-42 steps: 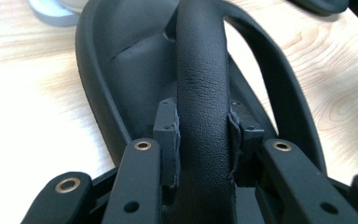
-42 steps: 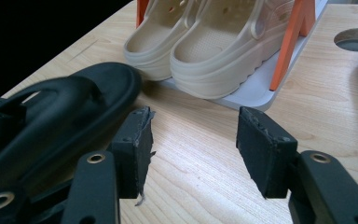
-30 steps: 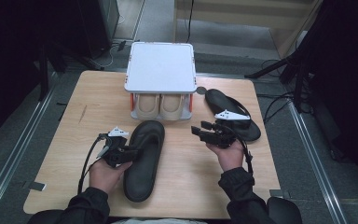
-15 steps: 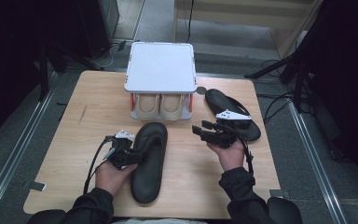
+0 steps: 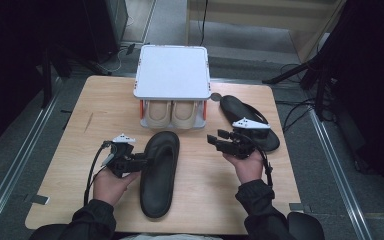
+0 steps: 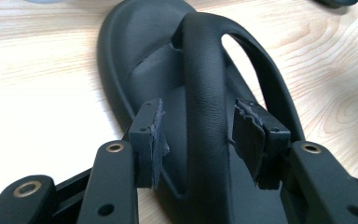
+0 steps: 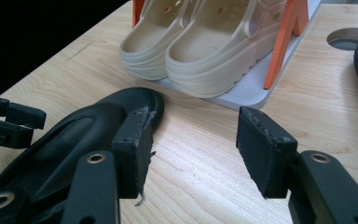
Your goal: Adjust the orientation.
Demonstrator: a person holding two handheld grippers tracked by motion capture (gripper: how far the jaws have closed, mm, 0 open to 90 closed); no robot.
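Black rubber flip-flop sandal (image 5: 159,172): shifted forward across the table since a second ago, toe brought nearer the shelf. Left gripper (image 6: 200,140): jaws parted, strap straddled between them, unclamped. Right gripper (image 7: 191,149): held apart, empty, sandal lying beside it; placement judged unfinished.

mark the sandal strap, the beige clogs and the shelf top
sandal strap (image 6: 207,93), left gripper view, middle of the strap between the pads
beige clogs (image 7: 214,42), right gripper view, side of the nearer clog
shelf top (image 5: 172,70), high view, centre of the white panel
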